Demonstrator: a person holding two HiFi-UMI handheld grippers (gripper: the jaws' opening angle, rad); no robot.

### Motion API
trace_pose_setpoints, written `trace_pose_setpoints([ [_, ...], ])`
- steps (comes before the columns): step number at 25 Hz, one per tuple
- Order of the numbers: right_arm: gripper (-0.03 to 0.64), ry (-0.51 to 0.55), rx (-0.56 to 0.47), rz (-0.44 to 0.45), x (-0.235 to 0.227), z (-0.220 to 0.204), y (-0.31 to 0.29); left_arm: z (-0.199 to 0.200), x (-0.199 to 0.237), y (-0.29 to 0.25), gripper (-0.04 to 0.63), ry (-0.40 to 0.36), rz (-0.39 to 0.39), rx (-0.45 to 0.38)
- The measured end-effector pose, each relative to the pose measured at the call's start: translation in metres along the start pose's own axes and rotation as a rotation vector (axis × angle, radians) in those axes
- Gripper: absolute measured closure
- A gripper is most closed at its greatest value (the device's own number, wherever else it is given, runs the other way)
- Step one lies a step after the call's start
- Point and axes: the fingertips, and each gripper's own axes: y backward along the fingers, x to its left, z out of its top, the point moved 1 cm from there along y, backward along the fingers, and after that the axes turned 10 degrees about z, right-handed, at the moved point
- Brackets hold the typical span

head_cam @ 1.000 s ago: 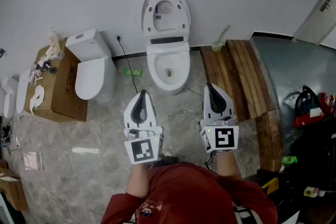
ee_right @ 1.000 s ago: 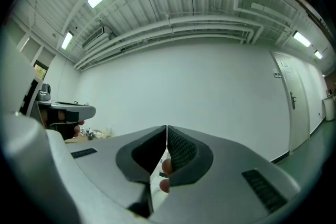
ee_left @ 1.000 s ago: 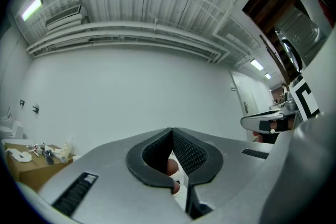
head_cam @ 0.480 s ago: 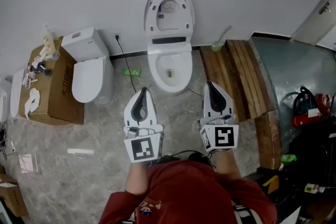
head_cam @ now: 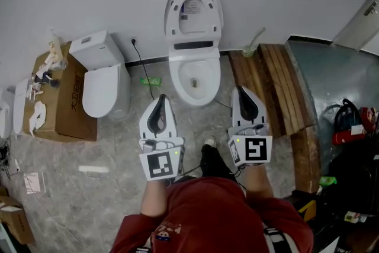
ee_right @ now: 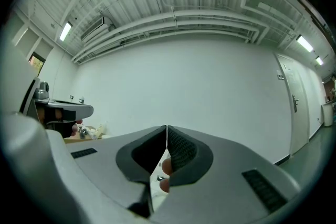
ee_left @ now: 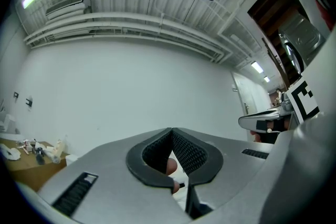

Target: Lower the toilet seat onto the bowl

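A white toilet stands against the far wall in the head view. Its seat and lid [head_cam: 193, 9] are raised upright against the wall, and the bowl [head_cam: 177, 71] below lies uncovered. My left gripper [head_cam: 160, 102] hovers over the floor in front of the bowl, to its left, jaws shut with nothing in them. My right gripper [head_cam: 240, 90] is level with it at the bowl's front right, also shut and empty. Neither touches the toilet. In the left gripper view the left gripper [ee_left: 171, 129] points at bare wall, as does the right gripper [ee_right: 166, 126] in its own view.
A second white toilet [head_cam: 103, 83] with its lid down stands to the left, beside a cardboard box [head_cam: 59, 101] with small items on top. Wooden planks [head_cam: 272, 83] lie on the floor to the right. A black cable [head_cam: 146, 77] and a green item [head_cam: 150, 81] lie between the toilets. The person's shoe [head_cam: 211, 156] shows between the grippers.
The view has shifted slightly toward the toilet, and the person's shoe has stepped into sight between the grippers. Both grippers stay shut, level with each other.
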Motion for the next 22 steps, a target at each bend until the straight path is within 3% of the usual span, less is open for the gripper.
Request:
trace_pose_setpoints([
  [22,0.600,-0.095,0.012,0.020,-0.143,-0.052,-0.124,-0.034,-0.074,-0.181,0.583,-0.053,0.000,0.062],
])
